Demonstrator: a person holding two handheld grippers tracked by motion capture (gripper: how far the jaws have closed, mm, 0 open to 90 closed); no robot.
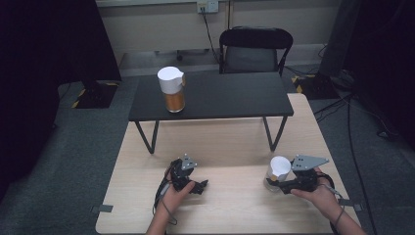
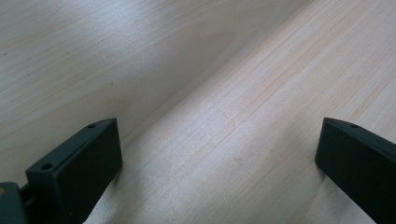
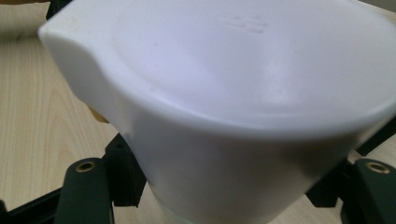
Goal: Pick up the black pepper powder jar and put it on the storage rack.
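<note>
Setting: a dim room with grey carpet, a black folding chair against the far wall, and a pale wood-grain table carrying a low black bench-table on angled metal legs across its far half. Item one: jar with white lid, upright on the left part of the black surface; its clear lower body shows an amber-brown filling, and its smooth matt lid has a small pouring lip. Item two: a second jar of the same pattern, on the pale table at the near right; its lower body looks clear, contents not discernible. In the right gripper view the white lid appears as a rounded, slightly tapering plastic cap with a spout at one side and faint moulded marks on top. Right gripper: its jaws sit at either side of the jar just below the lid, apparently closed on it. Left gripper: jaws spread wide over bare wood, holding nothing, resting low near the table. Progress, as judged: the near jar appears grasped but not yet lifted clear; any carrying or placing beside the first jar remains to be done.
</note>
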